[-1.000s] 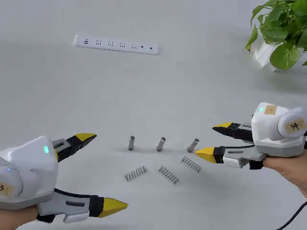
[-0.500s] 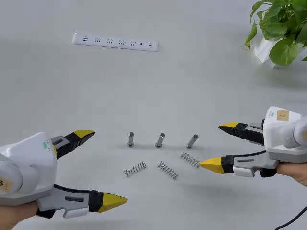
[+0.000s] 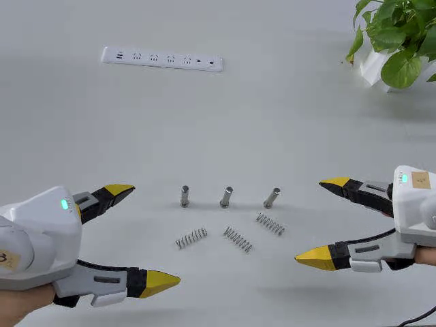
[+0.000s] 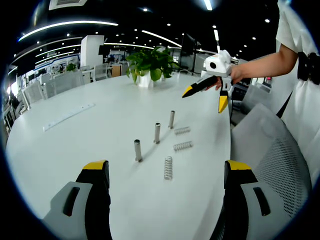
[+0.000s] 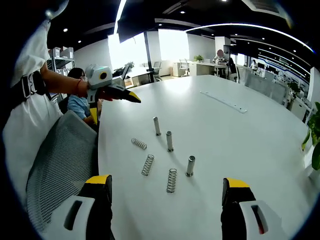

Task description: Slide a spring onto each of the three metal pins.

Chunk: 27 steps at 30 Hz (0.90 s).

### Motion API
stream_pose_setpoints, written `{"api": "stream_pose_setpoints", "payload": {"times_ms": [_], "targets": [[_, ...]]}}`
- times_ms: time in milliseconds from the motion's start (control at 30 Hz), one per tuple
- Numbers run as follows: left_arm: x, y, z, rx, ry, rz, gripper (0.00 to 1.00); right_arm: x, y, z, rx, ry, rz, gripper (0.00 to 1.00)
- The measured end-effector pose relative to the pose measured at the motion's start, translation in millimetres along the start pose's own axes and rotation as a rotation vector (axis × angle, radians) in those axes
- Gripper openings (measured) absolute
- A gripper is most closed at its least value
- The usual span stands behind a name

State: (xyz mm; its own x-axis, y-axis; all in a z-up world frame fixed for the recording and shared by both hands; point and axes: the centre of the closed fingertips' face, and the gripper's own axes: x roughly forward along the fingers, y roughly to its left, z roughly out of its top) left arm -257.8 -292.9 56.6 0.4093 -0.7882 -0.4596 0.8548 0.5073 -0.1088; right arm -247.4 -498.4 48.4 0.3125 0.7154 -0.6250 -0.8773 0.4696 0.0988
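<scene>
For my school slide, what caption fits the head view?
Left gripper and right gripper, both open, flank three upright pins and three loose springs.

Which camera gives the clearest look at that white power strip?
The head view: the power strip faces the camera, sockets visible. In the left and right gripper views the power strip is a thin, distant bar.

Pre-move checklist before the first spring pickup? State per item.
1. Three metal pins standing, all bare: ok.
2. Three springs lying loose on the table, apart from each other: ok.
3. The left tool open and empty: ok.
4. The right tool open and empty: ok.
5. Bare table between the right tool and the nearest spring: ok.
6. Pins fixed down rather than free-standing: cannot tell.
</scene>
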Motion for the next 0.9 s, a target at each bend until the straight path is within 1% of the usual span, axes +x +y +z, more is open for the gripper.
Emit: {"api": "stream_pose_setpoints", "payload": {"times_ms": [167,233,333,367,400,467,500,533,567,600,667,700,733,800,833,900], "targets": [[4.1,-0.3,-3.0,0.003,0.028,0.003,0.90,-4.9,-1.2,-6.0,0.002,0.001,-0.002,0.91],[6.4,-0.2,-8.4,-0.009,0.062,0.000,0.85,-6.5,-0.9,-6.3,0.008,-0.008,-0.004,0.91],[11.4,0.3,-10.0,0.000,0.071,-0.001,0.81,-8.2,-0.5,-8.8,0.009,-0.008,-0.007,0.90],[13.8,0.8,-13.2,-0.010,0.097,-0.002,0.80,-9.0,-0.3,-10.0,0.010,-0.008,-0.008,0.90],[14.7,0.8,-14.2,-0.012,0.106,-0.003,0.77,-9.1,-0.1,-10.3,0.011,-0.009,-0.007,0.90],[19.5,0.0,-13.8,0.008,0.113,-0.006,0.72,-9.9,1.8,-10.9,0.011,-0.011,-0.007,0.90],[21.9,1.4,-17.4,0.007,0.139,0.002,0.69,-10.2,2.5,-11.3,0.012,-0.010,-0.008,0.89],[24.1,1.0,-18.5,-0.002,0.148,-0.002,0.66,-10.3,3.3,-11.1,0.015,-0.009,-0.009,0.89],[25.6,-0.7,-21.2,-0.027,0.167,-0.009,0.63,-10.6,3.7,-11.2,0.017,-0.010,-0.010,0.89],[27.1,0.5,-29.6,-0.072,0.220,0.002,0.60,-10.9,4.4,-10.7,0.018,-0.012,-0.011,0.89],[31.0,2.3,-38.8,-0.101,0.273,0.012,0.56,-11.2,4.8,-9.9,0.020,-0.015,-0.015,0.89],[34.3,4.9,-40.5,-0.091,0.270,0.014,0.55,-11.3,4.9,-9.6,0.020,-0.017,-0.016,0.88],[36.2,4.9,-41.0,-0.083,0.270,0.012,0.53,-11.5,5.0,-9.4,0.022,-0.018,-0.016,0.88],[38.8,4.8,-43.6,-0.064,0.299,0.014,0.48,-11.8,5.3,-9.5,0.022,-0.019,-0.017,0.88],[41.3,4.6,-44.6,-0.051,0.308,0.011,0.44,-12.0,5.5,-9.6,0.025,-0.020,-0.017,0.88],[44.4,5.5,-46.3,-0.041,0.321,0.013,0.40,-12.2,5.7,-10.3,0.026,-0.020,-0.017,0.88]]}}
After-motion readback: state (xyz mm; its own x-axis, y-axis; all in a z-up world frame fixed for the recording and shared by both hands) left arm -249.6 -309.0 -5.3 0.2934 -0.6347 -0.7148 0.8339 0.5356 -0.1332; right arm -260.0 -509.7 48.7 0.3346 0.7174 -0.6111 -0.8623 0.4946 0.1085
